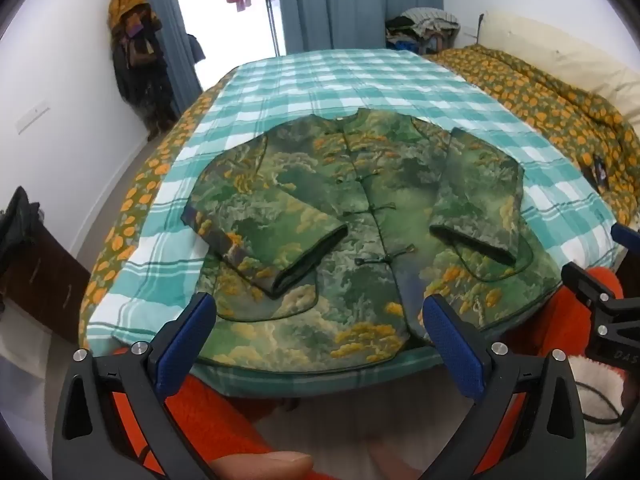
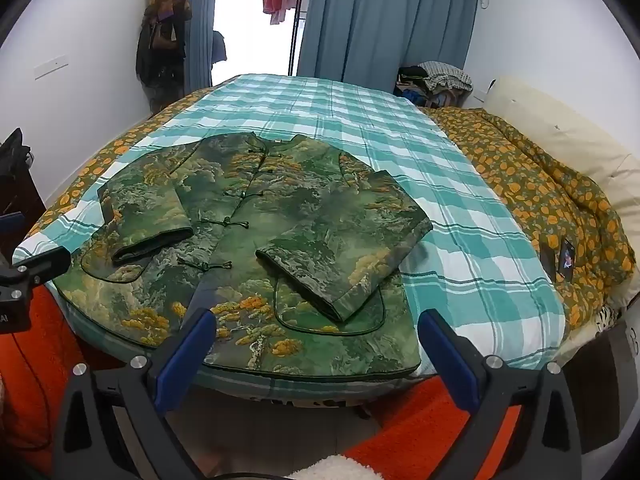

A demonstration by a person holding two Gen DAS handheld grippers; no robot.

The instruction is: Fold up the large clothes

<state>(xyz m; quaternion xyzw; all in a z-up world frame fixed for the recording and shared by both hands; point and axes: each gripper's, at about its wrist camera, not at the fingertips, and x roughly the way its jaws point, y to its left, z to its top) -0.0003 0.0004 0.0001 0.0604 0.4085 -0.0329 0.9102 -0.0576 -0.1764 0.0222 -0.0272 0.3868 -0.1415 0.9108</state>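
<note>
Bed (image 1: 400, 80) ahead carries jacket (image 1: 360, 208), sleeves folded in; both hand-held grippers (image 1: 320, 320) (image 2: 316, 332) spread, empty. Next: grip hem just ahead.

Green jacket (image 2: 248, 248) flat on checked bedspread (image 2: 460, 240), sleeves folded in, right tool (image 2: 318, 344) spread wide, empty

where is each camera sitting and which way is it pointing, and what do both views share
Left wrist: on the left gripper at the bed's near edge, facing the green jacket; open blue fingers, a thumb and the right gripper show.
Right wrist: on the right gripper, farther right, facing the same way; its open fingers and the left gripper show.
Shared: jacket with sleeves folded in, checked sheet, blue curtains.
</note>
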